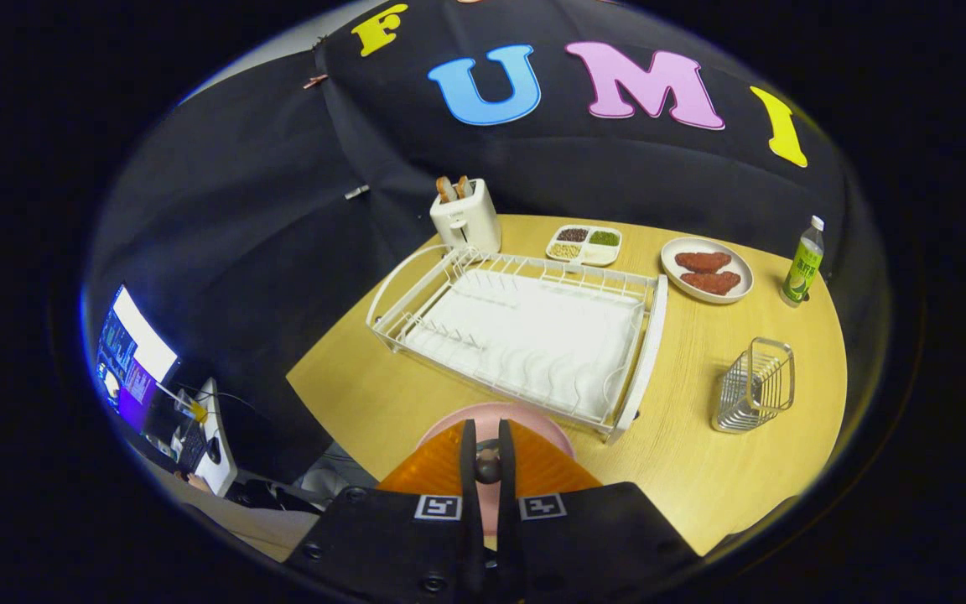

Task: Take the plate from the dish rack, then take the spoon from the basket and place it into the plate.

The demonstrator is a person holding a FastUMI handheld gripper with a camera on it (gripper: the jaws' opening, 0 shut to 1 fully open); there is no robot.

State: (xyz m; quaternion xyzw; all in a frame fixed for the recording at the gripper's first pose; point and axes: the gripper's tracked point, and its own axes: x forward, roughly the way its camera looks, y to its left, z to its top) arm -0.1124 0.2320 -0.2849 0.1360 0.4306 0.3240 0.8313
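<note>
Now the claw (487, 436) pinches something small and rounded—spoon-like—over the smooth pink plate (495, 415), beside the wire rack (525, 331).

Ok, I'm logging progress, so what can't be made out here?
Gripper view: pink round plate, mostly hidden behind the fingers of the gripper.
Gripper view: small dark object between the fingers, too small to identify; whether both press it is unclear.
Gripper view: fillings of the white four-compartment tray, too small.
</note>
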